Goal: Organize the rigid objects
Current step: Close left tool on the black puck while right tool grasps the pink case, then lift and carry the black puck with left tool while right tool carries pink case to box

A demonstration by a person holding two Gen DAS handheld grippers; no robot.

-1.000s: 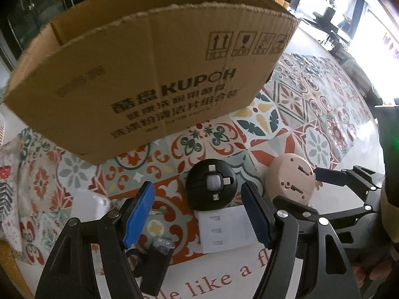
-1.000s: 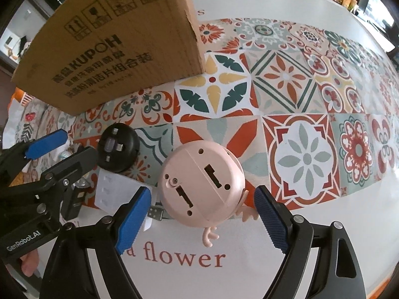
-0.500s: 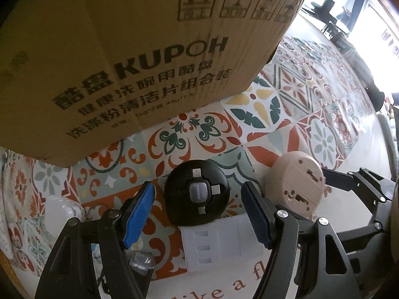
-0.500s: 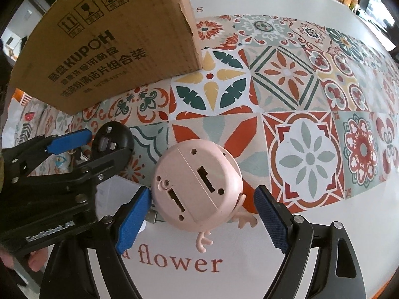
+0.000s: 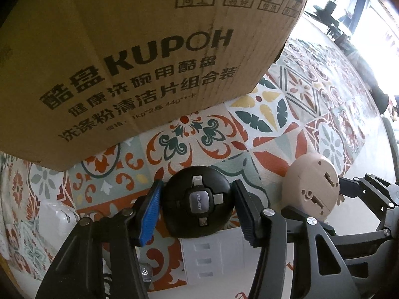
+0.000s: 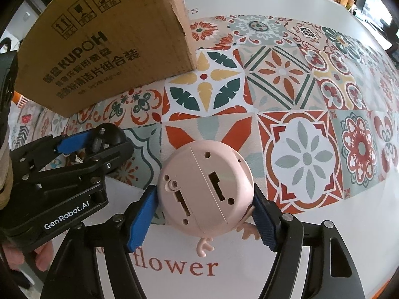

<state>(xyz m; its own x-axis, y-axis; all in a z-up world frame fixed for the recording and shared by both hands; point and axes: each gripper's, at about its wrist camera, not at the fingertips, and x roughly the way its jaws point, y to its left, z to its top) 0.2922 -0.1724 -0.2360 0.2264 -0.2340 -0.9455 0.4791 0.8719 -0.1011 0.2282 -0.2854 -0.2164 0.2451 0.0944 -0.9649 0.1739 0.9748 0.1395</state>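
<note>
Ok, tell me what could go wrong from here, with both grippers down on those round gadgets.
1. The left gripper, its fingers just closing, holds the domed black cable hub at its curved sides; it may squirt out when lifted.
2. The right gripper, also closing, pinches the pink round device near its antler-like feet, which might catch.
3. The two grippers sit close together and could collide on the way to the cardboard box.

Between the left fingers, the black round charger [image 5: 197, 204] looks glossy smooth plastic; between the right fingers, the pink case [image 6: 205, 189] is matt plastic; beyond them, the box [image 5: 139, 57] is rough brown cardboard
</note>
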